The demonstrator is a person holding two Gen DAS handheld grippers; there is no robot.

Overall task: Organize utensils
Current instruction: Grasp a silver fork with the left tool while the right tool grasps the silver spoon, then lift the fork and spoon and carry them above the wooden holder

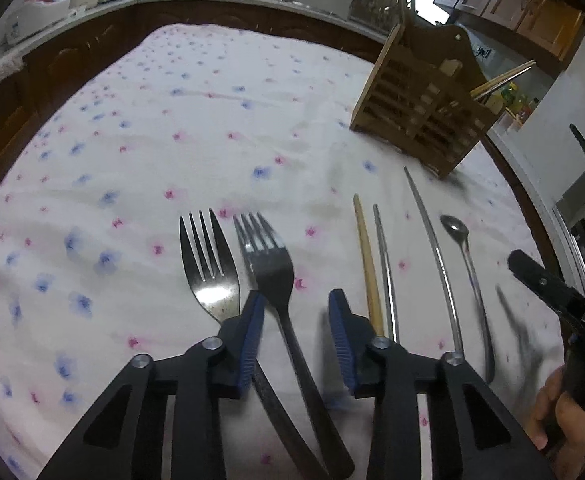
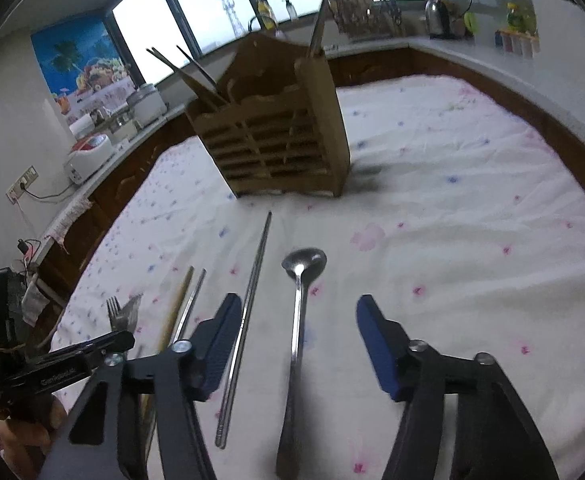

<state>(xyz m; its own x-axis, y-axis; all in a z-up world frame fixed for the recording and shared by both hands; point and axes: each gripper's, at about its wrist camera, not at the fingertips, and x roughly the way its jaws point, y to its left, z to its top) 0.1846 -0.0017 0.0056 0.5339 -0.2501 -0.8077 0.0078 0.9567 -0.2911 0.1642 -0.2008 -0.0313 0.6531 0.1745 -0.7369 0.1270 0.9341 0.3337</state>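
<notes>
Left gripper (image 1: 294, 312) open astride dark fork (image 1: 270, 264); neighbouring fork (image 1: 208, 264) may snag. Right gripper (image 2: 294, 316) open over spoon (image 2: 302, 276) (chopstick (image 2: 248, 304) close).

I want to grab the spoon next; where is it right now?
The spoon lies on the tablecloth between the right claw's open fingers, just right of a metal chopstick, in front of the wooden holder.

spoon (image 2: 298, 320) handle end cut off, left fork (image 1: 208, 268) handle hidden
</notes>
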